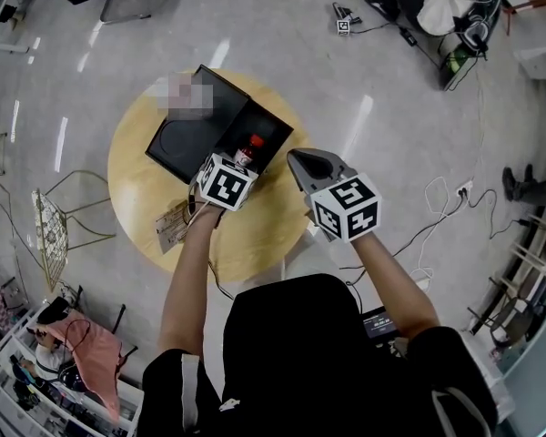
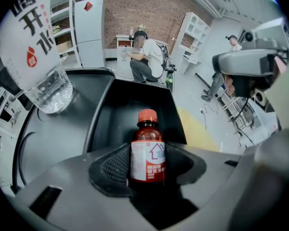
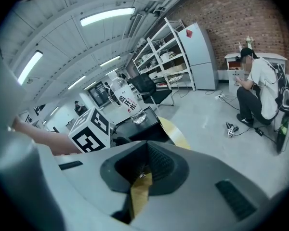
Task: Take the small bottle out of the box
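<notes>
Gripping small bottle (image 2: 147, 153): left gripper (image 2: 147, 171); head view shows only cap (image 1: 255, 141) | right gripper (image 3: 143, 173): closed, empty

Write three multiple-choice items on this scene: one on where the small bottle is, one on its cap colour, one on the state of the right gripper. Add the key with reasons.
1. Where is the small bottle?
A. Lying on the floor
B. Between the jaws of the left gripper
C. On a shelf

2. What colour is its cap?
A. Red
B. Blue
C. Green

3. How is the right gripper?
A. Wide open
B. Shut on a cup
C. Shut with nothing in it

Key:
1. B: the left gripper view shows both jaws pressed on the bottle's sides.
2. A: the cap is plainly red above the white label.
3. C: the right gripper view shows its jaws together with nothing between them.
</notes>
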The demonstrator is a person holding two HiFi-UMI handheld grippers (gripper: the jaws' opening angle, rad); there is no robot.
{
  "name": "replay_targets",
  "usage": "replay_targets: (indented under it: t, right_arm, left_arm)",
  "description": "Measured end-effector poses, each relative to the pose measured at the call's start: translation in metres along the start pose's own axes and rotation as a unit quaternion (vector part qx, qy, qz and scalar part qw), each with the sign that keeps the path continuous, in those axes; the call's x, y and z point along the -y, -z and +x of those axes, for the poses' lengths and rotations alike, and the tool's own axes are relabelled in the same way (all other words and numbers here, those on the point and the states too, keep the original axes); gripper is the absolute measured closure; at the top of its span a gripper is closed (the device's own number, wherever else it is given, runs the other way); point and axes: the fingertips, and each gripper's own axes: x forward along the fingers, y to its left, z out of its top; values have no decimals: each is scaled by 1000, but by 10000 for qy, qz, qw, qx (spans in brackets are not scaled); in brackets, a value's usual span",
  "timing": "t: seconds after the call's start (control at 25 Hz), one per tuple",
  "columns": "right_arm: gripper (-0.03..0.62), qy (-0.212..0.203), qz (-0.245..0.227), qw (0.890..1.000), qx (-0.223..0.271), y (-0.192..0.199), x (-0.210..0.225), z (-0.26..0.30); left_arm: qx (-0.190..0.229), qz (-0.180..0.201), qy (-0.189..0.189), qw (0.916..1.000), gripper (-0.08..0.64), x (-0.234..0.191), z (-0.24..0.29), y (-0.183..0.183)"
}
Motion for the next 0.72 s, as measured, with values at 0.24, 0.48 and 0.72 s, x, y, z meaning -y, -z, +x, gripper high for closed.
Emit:
replay_targets:
  t: [0.24, 0.48, 0.72]
  right_arm:
    - [589, 52, -167, 9998, 50, -5, -12, -6]
    - [590, 80, -338, 9993, 124, -12, -29, -18]
    - [591, 59, -496, 9983, 289, -22, -54, -29]
  left_arm:
    - [549, -133, -58, 9984, 336, -1, -34, -14]
    - [1036, -262, -60, 9943, 336, 12, -77, -25]
    - [1498, -333, -230, 9879, 336, 23, -116, -21]
